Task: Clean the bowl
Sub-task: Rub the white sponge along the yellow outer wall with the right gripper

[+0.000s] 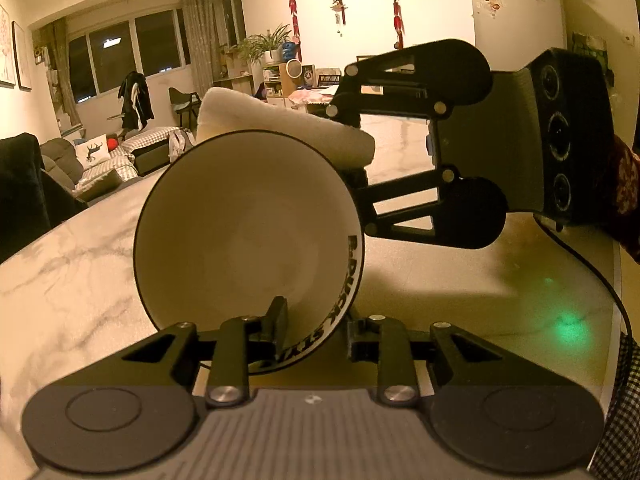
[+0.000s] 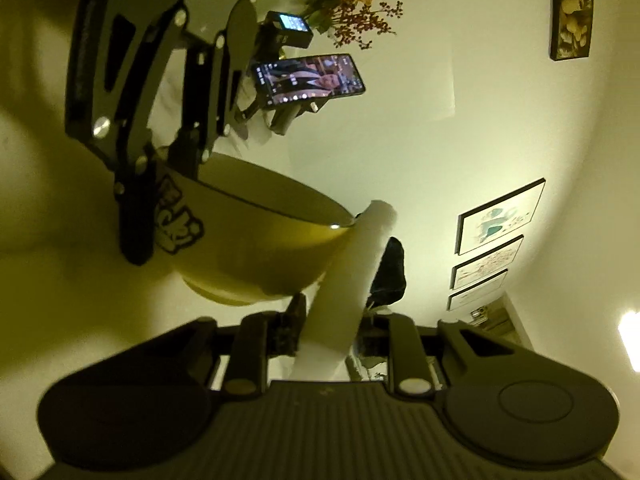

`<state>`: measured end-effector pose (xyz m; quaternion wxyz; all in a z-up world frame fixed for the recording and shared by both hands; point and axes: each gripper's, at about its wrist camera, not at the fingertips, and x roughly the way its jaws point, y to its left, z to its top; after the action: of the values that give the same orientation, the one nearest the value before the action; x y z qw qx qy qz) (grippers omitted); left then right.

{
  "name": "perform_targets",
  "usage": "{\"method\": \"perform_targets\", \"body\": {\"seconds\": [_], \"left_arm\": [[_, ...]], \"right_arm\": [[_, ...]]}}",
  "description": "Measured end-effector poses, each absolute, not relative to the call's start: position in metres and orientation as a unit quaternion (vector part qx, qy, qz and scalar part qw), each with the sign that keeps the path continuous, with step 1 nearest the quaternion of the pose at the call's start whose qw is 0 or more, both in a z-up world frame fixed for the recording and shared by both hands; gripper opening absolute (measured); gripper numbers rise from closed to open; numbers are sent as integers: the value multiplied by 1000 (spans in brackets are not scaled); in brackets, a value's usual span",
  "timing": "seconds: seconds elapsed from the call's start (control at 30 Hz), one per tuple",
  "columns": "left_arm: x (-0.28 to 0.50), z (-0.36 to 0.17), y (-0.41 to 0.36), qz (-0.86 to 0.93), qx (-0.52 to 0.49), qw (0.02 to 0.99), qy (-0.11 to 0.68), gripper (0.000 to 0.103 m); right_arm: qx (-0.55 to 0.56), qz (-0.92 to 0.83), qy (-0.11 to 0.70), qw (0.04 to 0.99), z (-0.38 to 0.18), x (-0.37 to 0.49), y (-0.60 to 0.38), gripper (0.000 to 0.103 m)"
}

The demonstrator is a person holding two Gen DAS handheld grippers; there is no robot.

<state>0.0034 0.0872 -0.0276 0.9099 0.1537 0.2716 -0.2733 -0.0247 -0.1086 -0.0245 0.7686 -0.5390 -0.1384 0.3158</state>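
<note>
The round ceramic bowl (image 1: 248, 236), pale inside with a dark rim and black lettering on its outer wall, is tipped on edge above the white marble-patterned tabletop (image 1: 72, 264), its mouth facing the left wrist camera. The left gripper (image 1: 316, 332) straddles the bowl's lower rim: one finger (image 1: 276, 320) lies inside the bowl, the other outside, and the wall between them hides whether the pads press, so I cannot tell if the grip is firm.

Behind the bowl's upper rim sits a white folded cloth or sponge pad (image 1: 288, 128), partly hidden by the bowl. The right gripper (image 1: 352, 148) is clamped on it, jaws nearly together. A dark patterned sleeve (image 1: 624, 196) behind that gripper is cut off at the frame edge.

From the right wrist, the pad (image 2: 348, 280) runs up to touch the bowl's rim (image 2: 256, 236); the left gripper (image 2: 156, 184) holds the bowl's far side. The printed design there is half covered.
</note>
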Motion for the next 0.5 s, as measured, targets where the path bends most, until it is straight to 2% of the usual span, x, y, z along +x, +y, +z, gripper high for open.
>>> {"method": "perform_targets", "body": {"seconds": [0.23, 0.5], "left_arm": [[4, -26, 88, -273, 153, 910, 272, 29], [-2, -28, 88, -272, 153, 910, 272, 30]], "right_arm": [[-564, 321, -93, 755, -36, -17, -107, 24], [-544, 315, -136, 766, -28, -27, -110, 24]]}}
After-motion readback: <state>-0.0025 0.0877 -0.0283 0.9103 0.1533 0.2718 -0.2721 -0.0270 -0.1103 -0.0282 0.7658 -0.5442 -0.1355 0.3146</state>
